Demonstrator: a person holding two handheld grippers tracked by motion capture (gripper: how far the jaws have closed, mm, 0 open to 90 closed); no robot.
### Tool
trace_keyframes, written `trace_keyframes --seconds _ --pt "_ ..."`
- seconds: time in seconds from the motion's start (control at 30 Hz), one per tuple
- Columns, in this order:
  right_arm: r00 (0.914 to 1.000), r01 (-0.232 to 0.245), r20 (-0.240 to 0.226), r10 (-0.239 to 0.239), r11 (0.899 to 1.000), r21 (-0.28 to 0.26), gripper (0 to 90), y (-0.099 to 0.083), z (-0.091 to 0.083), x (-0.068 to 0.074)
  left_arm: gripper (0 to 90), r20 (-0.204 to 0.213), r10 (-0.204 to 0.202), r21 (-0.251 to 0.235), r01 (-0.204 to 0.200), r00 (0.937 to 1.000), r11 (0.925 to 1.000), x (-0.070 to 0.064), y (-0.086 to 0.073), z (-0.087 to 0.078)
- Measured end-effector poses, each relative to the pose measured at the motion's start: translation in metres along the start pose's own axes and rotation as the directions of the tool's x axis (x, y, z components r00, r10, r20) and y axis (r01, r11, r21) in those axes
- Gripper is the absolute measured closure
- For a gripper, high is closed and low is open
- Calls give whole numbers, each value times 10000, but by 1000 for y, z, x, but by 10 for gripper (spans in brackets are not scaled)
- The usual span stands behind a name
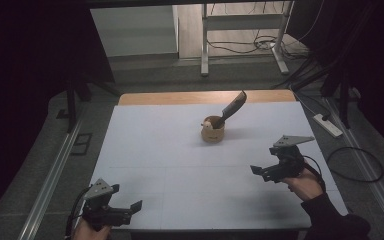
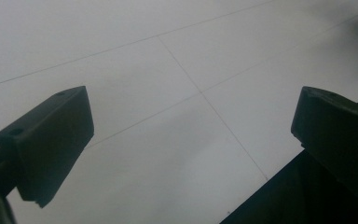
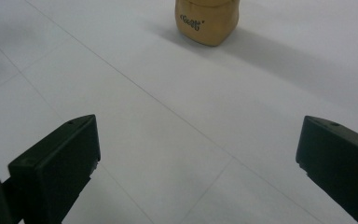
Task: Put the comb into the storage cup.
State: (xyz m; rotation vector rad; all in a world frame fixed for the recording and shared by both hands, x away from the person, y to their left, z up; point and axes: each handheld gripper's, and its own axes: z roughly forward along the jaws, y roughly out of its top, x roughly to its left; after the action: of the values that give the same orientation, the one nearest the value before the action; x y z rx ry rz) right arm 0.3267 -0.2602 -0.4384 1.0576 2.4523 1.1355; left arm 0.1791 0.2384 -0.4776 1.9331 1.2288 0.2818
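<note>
Remote (image 1: 234, 107) in tan cup (image 1: 213, 134), slanting up-right (both tools apart, empty).

Matt white table (image 1: 180, 165), smooth tan wooden-looking cup (image 1: 213, 133), matt black plastic tongs (image 3: 196, 168)

Black two-jaw tools (image 1: 267, 172), grey three-cornered plates, dark sleeve (image 1: 332, 217)

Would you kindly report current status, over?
Left gripper open, empty. Right gripper open, aimed at wooden cup. Dark tool leaning in the cup. Path clear.
</note>
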Motion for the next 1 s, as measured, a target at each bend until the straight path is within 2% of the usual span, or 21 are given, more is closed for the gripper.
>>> trace_keyframes --seconds 1.0 --pt "9991 -354 228 349 9992 196 0 -39 -32 -4 0 -27 -28 7 28 10000 10000 0 0 0"
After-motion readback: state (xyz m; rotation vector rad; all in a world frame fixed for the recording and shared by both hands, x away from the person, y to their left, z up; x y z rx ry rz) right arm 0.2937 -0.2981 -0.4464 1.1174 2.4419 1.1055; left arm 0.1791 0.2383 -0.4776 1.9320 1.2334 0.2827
